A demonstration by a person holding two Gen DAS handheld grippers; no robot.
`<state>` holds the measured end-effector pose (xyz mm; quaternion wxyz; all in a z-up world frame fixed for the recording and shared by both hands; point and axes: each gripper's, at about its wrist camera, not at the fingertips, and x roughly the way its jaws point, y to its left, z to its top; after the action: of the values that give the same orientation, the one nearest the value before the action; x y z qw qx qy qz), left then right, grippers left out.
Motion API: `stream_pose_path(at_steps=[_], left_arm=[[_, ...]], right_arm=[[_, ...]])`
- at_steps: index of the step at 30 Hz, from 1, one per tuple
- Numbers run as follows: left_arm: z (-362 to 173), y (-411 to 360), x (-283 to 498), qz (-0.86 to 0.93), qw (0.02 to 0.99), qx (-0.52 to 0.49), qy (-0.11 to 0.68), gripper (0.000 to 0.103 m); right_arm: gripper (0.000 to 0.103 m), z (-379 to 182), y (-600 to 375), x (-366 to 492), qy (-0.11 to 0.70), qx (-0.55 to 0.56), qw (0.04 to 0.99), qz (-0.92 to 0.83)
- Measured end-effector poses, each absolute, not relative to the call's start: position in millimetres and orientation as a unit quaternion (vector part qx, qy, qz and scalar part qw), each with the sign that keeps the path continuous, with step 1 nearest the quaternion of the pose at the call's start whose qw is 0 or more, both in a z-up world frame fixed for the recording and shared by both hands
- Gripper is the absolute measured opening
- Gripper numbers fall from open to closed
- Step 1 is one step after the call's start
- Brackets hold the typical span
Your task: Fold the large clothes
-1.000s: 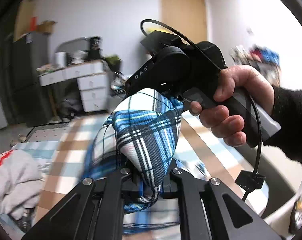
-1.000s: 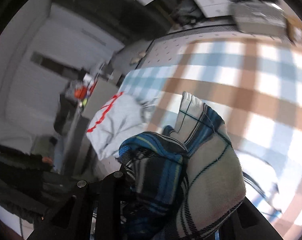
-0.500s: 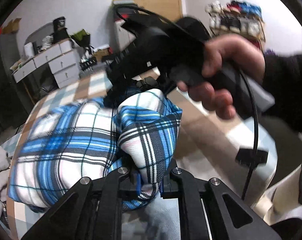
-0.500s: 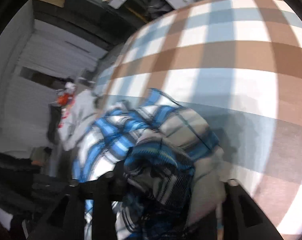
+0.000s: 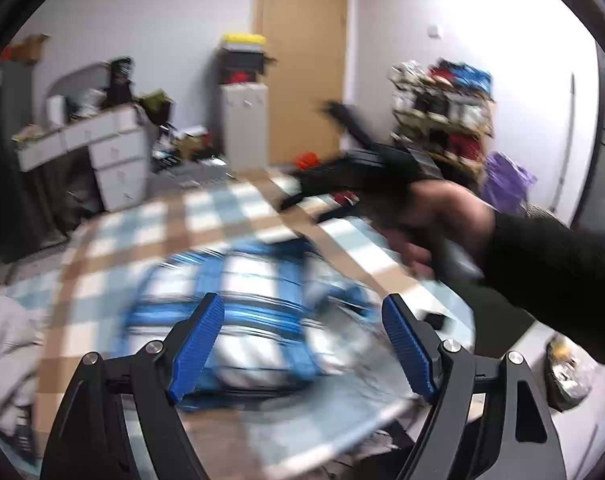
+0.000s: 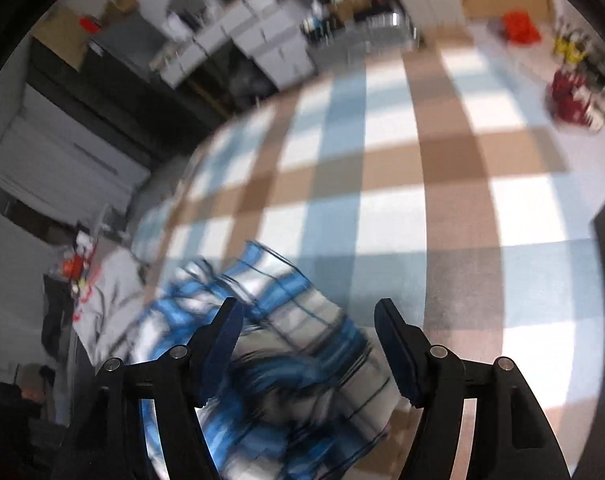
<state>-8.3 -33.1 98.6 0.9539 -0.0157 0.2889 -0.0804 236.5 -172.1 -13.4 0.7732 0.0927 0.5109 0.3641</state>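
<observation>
Bright room, heavy motion blur, fisheye-warped edges.

A wooden door (image 5: 304, 60) stands at the back wall; left of it a grey cabinet (image 5: 244, 124) and white drawers (image 5: 118, 160), right of it a cluttered shelf (image 5: 442, 112).
</observation>
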Motion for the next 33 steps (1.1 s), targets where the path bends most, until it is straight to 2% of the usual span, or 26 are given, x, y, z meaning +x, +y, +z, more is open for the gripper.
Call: stream_pose_path(at_steps=[1, 2, 3, 4, 8, 11, 13, 19, 21, 27, 30, 33], left_arm=[[105.0, -16.4, -8.6, -0.077, 0.955, -0.029, 0.285, 0.082], [107.3, 0.1, -5.7, -0.068, 0.954, -0.043, 0.288, 0.084], [106.7, 14.3, -1.2, -0.061, 0.954, -0.054, 0.288, 0.084], [108.3, 35.0, 6.7, -0.052, 0.955, -0.071, 0.283, 0.084], [89.5, 82.7, 46.2, -0.034, 0.948, -0.095, 0.300, 0.084], [62.9, 92.4, 71.8, -0.045, 0.935, -0.121, 0.331, 0.083], [36.5, 92.0, 75.7, -0.057, 0.923, -0.148, 0.350, 0.083], [-13.6, 98.8, 64.9, -0.078, 0.860, -0.234, 0.446, 0.083], [-18.0, 92.1, 59.4, -0.078, 0.857, -0.221, 0.459, 0.084], [-25.4, 80.3, 46.4, -0.069, 0.842, -0.213, 0.490, 0.085], [-32.4, 77.8, 41.7, -0.069, 0.828, -0.232, 0.505, 0.085], [-29.6, 68.0, 33.5, -0.061, 0.838, -0.210, 0.500, 0.085]], right_arm=[[0.071, 1.1, -176.6, 217.3, 0.491, 0.098, 0.779, 0.377], [0.074, 7.4, -175.0, 200.2, 0.480, 0.101, 0.782, 0.385], [0.082, 12.1, -173.8, 183.1, 0.470, 0.101, 0.785, 0.390], [0.084, 14.7, -173.9, 167.0, 0.460, 0.105, 0.789, 0.394], [0.084, 0.6, -171.4, 116.5, 0.445, 0.149, 0.788, 0.398], [0.082, -35.4, -165.4, 101.8, 0.481, 0.192, 0.765, 0.383], [0.068, -53.1, -174.8, 97.4, 0.491, 0.227, 0.762, 0.355], [0.068, -85.5, -179.6, 93.0, 0.535, 0.219, 0.755, 0.311], [0.068, -95.5, -170.4, 94.2, 0.542, 0.199, 0.758, 0.304], [0.070, -84.9, -170.7, 100.7, 0.531, 0.205, 0.766, 0.298], [0.070, -50.4, -183.7, 107.2, 0.466, 0.210, 0.811, 0.285], [0.097, -27.0, -181.9, 124.4, 0.441, 0.190, 0.834, 0.273]])
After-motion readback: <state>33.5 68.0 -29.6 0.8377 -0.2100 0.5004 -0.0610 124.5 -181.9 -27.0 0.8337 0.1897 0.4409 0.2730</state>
